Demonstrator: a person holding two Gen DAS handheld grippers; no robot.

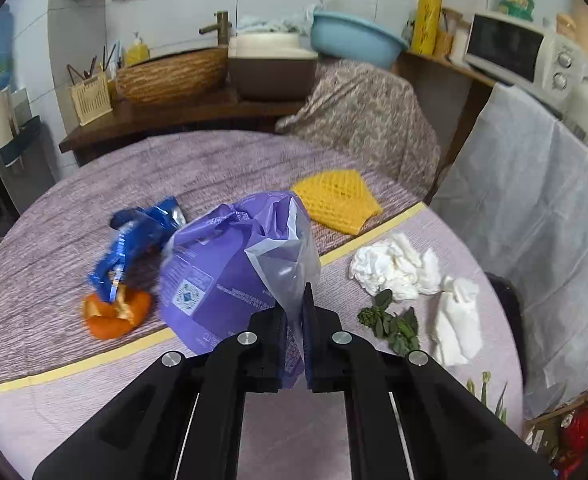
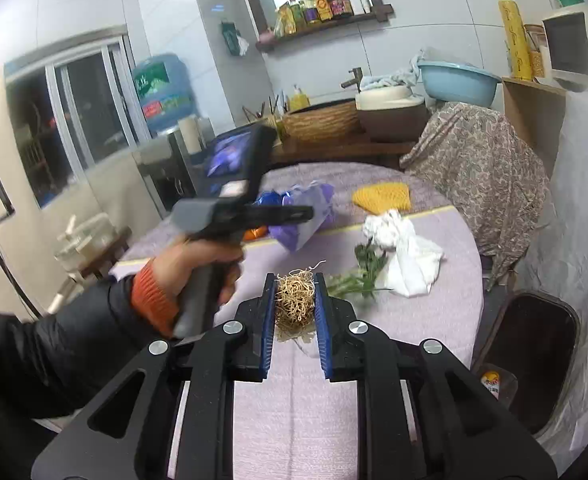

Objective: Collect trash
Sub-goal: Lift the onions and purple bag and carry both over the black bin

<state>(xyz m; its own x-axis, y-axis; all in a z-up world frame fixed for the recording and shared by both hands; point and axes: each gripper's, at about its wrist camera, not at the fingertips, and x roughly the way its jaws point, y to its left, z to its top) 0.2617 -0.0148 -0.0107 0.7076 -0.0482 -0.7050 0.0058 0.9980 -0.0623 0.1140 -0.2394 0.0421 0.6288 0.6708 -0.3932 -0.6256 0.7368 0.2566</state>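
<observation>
My left gripper (image 1: 294,312) is shut on the edge of a purple plastic bag (image 1: 230,268), holding it above the round table (image 1: 94,200). In the right wrist view the left gripper (image 2: 309,213) and the purple bag (image 2: 305,220) show at mid-table. My right gripper (image 2: 294,304) is shut on a tuft of tan shredded straw (image 2: 294,304) above the table's near side. On the table lie a blue wrapper (image 1: 138,236), orange peel (image 1: 116,314), yellow foam net (image 1: 337,200), crumpled white tissues (image 1: 393,266) and green leaves (image 1: 389,322).
A dark trash bin (image 2: 533,356) stands on the floor right of the table. A cloth-covered chair (image 1: 365,120) sits behind the table. A wooden counter (image 1: 174,116) with basket, basins and tap lies beyond. A microwave (image 1: 521,52) is at the right.
</observation>
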